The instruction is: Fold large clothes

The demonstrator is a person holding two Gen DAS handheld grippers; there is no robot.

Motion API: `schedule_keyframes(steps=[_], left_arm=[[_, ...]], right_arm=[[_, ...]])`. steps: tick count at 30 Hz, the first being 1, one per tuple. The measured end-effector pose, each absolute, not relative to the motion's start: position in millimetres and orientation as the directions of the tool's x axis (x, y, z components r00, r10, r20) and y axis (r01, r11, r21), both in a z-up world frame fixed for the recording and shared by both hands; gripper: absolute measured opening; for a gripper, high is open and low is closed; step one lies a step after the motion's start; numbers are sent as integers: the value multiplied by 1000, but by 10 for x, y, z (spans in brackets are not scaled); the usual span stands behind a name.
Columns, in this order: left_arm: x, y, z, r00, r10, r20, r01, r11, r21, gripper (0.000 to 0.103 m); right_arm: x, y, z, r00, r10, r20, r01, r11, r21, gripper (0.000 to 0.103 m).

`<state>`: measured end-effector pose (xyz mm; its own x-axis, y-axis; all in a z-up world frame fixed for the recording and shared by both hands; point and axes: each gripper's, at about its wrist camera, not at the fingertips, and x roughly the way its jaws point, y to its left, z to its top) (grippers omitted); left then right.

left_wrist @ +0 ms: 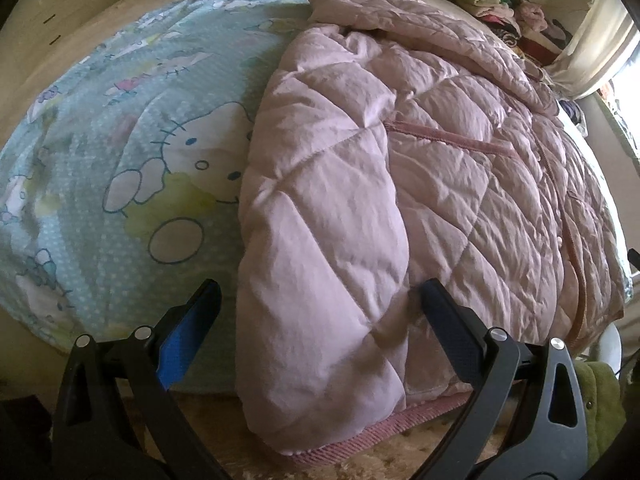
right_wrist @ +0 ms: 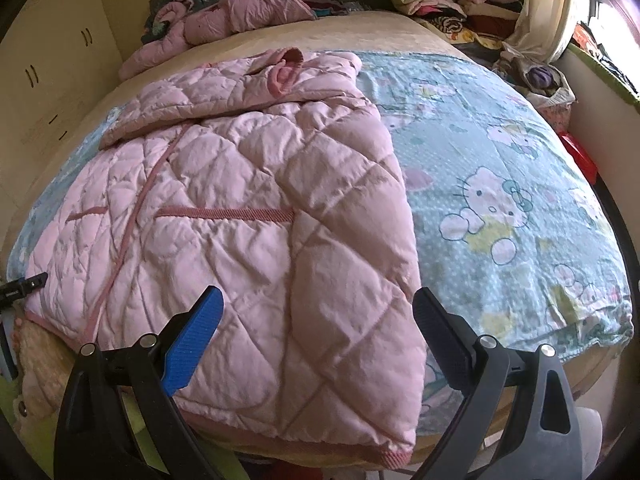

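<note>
Across the bed (right_wrist: 400,36) on the cartoon-cat sheet (right_wrist: 500,168) lies the pink quilted jacket (right_wrist: 224,184), both sleeves folded in along its sides and its hem at the near edge. Being so puffy and slick, it'll probably spring open or slide off that edge if folded by a thin pinch. Left tongs (left_wrist: 320,304) and right tongs (right_wrist: 316,308) both gape wide, each straddling a sleeve, gripping nothing.
</note>
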<state>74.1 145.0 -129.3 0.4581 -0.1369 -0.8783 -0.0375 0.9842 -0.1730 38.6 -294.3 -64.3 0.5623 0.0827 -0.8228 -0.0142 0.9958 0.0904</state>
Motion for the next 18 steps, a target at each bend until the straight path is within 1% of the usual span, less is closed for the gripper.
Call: schedule_keyframes(steps=[1, 3, 4, 6, 8, 9, 11, 12, 14, 18], left_arm=[[740, 1434, -1291, 459, -143, -877, -35, 983, -179, 91], [721, 1410, -1293, 463, -175, -869, -19, 978, -207, 79], [719, 1397, -1297, 463, -193, -865, -13, 974, -224, 71], [698, 1371, -1298, 469, -202, -860, -7, 973, -233, 64], [685, 1374, -1297, 469, -230, -853, -1, 965, -262, 46], [681, 1380, -1288, 471, -240, -849, -2, 962, -273, 42], [671, 1377, -1257, 475, -254, -843, 5, 958, -286, 29], [665, 1377, -1231, 479, -254, -840, 6, 958, -286, 25], [661, 1381, -1185, 486, -271, -831, 15, 953, -302, 20], [634, 1370, -1106, 501, -276, -820, 29, 953, -302, 18]], right_arm=[[376, -2959, -647, 559, 80, -826, -13, 996, 88, 95], [358, -2989, -657, 551, 80, -831, -13, 996, 87, 95], [345, -3010, -661, 548, 77, -833, -9, 996, 86, 95], [322, -3051, -666, 544, 70, -836, 0, 997, 83, 95], [299, -3096, -667, 542, 66, -838, 10, 996, 85, 95], [293, -3107, -668, 541, 65, -839, 12, 996, 85, 95], [282, -3127, -671, 536, 63, -842, 13, 996, 83, 95], [277, -3131, -671, 532, 66, -844, 10, 996, 84, 95], [260, -3137, -685, 518, 77, -852, -3, 996, 88, 95], [215, -3114, -748, 483, 94, -870, -33, 996, 89, 95]])
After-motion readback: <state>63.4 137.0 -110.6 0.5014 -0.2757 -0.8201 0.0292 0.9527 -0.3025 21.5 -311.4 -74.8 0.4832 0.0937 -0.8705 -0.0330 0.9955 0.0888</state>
